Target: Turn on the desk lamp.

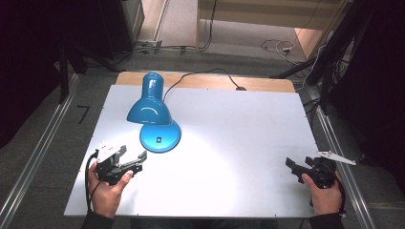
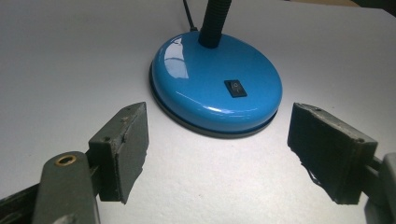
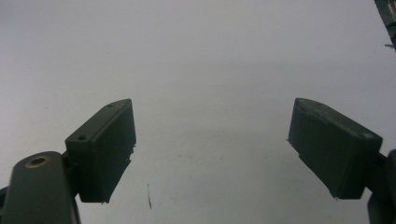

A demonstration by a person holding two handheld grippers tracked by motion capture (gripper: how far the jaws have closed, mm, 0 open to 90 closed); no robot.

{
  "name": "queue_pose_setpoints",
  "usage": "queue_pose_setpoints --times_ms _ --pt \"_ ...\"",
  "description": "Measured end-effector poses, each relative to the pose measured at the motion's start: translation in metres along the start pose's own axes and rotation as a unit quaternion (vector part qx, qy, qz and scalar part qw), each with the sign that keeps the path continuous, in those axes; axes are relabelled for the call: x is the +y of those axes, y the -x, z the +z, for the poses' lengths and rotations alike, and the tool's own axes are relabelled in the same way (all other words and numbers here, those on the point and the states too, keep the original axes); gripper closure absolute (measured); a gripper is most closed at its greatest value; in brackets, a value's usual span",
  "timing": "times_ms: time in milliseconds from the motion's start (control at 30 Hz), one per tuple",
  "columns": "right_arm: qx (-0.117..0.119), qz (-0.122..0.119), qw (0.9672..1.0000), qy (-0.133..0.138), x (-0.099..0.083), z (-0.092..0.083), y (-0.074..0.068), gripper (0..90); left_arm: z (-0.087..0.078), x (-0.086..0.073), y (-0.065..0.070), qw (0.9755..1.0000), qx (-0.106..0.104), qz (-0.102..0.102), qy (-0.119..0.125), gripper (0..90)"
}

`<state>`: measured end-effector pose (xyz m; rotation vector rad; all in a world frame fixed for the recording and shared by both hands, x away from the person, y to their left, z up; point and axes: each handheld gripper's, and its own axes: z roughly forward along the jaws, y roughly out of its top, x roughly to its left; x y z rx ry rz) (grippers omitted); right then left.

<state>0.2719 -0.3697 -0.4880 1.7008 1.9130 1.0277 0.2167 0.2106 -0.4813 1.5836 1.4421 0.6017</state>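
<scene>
The left gripper [image 1: 125, 161], jaws wide, has the lamp [image 1: 154, 114] at one o'clock. A careless push on its switch [image 2: 235, 88] could skid the base. The right gripper [image 1: 300, 168], also wide, rests idle at four o'clock

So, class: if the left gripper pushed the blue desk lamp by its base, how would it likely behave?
The desk lamp would probably slide rather than tip: its round base is wide and low. The glossy dome may let the left gripper slip. Its cord could drag.
</scene>
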Motion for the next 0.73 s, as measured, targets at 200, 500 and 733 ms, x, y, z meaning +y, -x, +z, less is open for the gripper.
queue_pose_setpoints --times_ms 200,500,733 --pt "0.0 0.0 1.0 0.0 0.0 0.0 0.0 13.6 -0.004 -0.003 -0.005 1.0 0.004 -0.005 -0.004 21.9" --pt "-0.001 0.0 1.0 0.0 0.0 0.0 0.0 13.6 -0.011 -0.008 -0.011 0.9999 0.008 -0.011 -0.006 21.9" --pt "-0.012 -0.005 0.9999 0.001 -0.001 0.0 0.002 13.5 -0.016 -0.011 -0.016 0.9998 0.012 -0.015 -0.007 21.5"
